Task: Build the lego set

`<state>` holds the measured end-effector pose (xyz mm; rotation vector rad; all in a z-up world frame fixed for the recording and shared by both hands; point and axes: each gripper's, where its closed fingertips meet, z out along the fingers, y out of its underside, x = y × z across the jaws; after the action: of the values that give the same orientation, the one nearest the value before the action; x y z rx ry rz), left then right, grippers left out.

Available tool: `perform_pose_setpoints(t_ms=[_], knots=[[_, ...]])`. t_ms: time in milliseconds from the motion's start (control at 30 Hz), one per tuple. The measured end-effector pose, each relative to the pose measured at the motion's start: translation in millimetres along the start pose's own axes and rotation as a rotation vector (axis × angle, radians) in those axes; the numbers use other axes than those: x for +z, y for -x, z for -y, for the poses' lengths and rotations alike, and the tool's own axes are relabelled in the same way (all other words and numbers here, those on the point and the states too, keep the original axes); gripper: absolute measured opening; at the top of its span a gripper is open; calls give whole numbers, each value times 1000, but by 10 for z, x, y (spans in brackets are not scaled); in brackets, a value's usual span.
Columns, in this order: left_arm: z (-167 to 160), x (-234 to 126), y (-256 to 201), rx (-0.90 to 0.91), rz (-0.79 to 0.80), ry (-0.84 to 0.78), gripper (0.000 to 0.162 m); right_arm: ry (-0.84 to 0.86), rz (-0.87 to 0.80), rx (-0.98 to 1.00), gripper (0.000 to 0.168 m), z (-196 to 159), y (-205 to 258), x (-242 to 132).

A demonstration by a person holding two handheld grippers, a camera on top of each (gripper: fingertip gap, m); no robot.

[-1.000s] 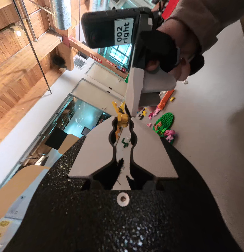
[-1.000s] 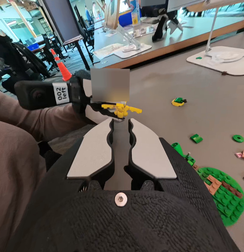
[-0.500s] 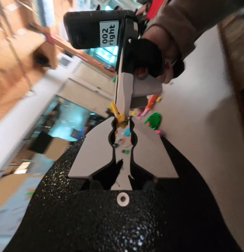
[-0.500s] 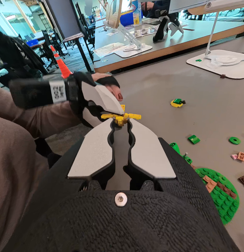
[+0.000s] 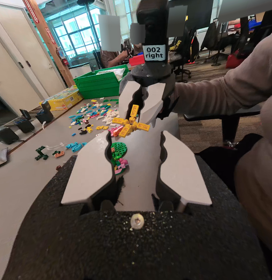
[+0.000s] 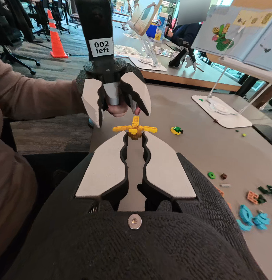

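A yellow cross-shaped brick assembly is clamped in the right tool above the grey bench; the left tool is held spread apart, empty.

The left claw has let go of the yellow brick flower and spread wide, drawn back toward 12 o'clock, while the right claw now pinches it.

The left gripper has a rough, speckled black body, smooth matt grey finger plates and a shiny metal screw. The right gripper has a ridged matt black body. The yellow flower piece is glossy plastic, as are the green bins. The worktop looks smooth and matt grey. The sleeve is soft cloth
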<state>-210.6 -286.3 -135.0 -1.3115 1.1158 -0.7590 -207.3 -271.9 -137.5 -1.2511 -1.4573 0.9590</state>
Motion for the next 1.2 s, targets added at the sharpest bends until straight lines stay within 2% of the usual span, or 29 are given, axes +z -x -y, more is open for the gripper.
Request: perform_pose_setpoints(t_ms=[167,267,500,700,1200], knots=[[-69,45,1,7,9,54,59,11,-68,-80,15,8,-83,-47],[-130,38,96,29,70,82,54,2,-185,-45,16,23,-297,-112],[-299,55,292,9,187,176,48,28,-266,328,16,-239,-655,-183],[-409,95,311,40,209,234,47,-12,-243,577,15,-389,-776,-208],[-400,73,351,45,227,226,43,-4,-237,546,15,-411,-768,-192]])
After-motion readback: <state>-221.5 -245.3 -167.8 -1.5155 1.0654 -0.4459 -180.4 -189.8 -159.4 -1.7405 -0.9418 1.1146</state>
